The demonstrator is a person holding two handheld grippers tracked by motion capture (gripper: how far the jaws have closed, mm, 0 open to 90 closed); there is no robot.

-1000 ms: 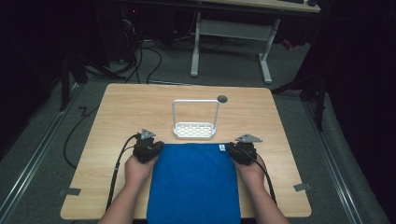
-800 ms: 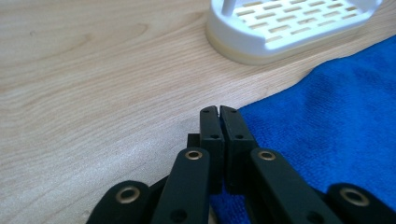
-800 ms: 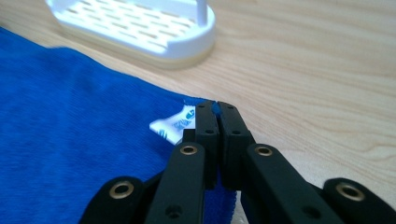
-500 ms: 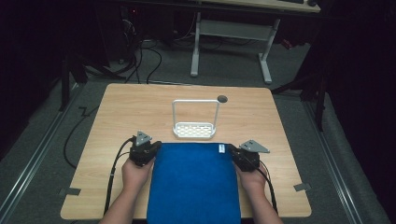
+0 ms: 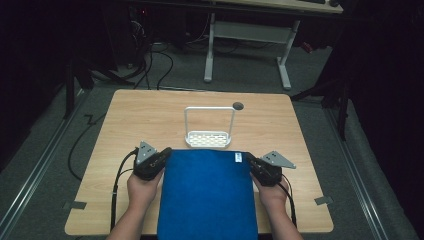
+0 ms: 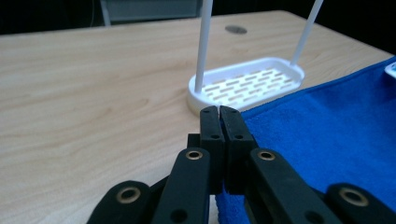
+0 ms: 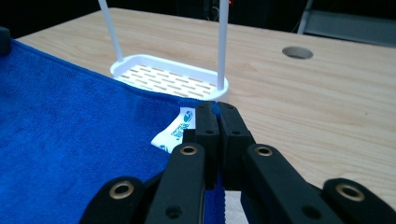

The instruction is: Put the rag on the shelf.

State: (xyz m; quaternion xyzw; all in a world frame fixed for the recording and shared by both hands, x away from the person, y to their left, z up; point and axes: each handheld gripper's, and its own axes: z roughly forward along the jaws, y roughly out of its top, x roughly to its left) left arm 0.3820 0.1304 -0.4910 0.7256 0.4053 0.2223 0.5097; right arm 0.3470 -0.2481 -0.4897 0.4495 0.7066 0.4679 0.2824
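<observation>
soft blue terry towel [image 5: 207, 192]: light, limp, sags between grips | hold: you pinch its far corners | left gripper [image 6: 219, 112], right gripper [image 7: 215, 108]: jaws clenched on towel | keep it taut beside white slotted plastic rack [image 5: 208, 138]

1 blue towel [image 5: 207, 195], 1 white rack [image 5: 209, 138], 2 hand-held grippers, left hand-held gripper [image 5: 162, 159], right hand-held gripper [image 5: 253, 164], 1 table [image 5: 150, 115]

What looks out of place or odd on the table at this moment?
Nothing looks damaged or spilled. The blue towel lies flat, its far edge close to the white rack, which stands upright. Its white label sticks out near the right claw. Each claw, left too, is shut on a far corner.
</observation>
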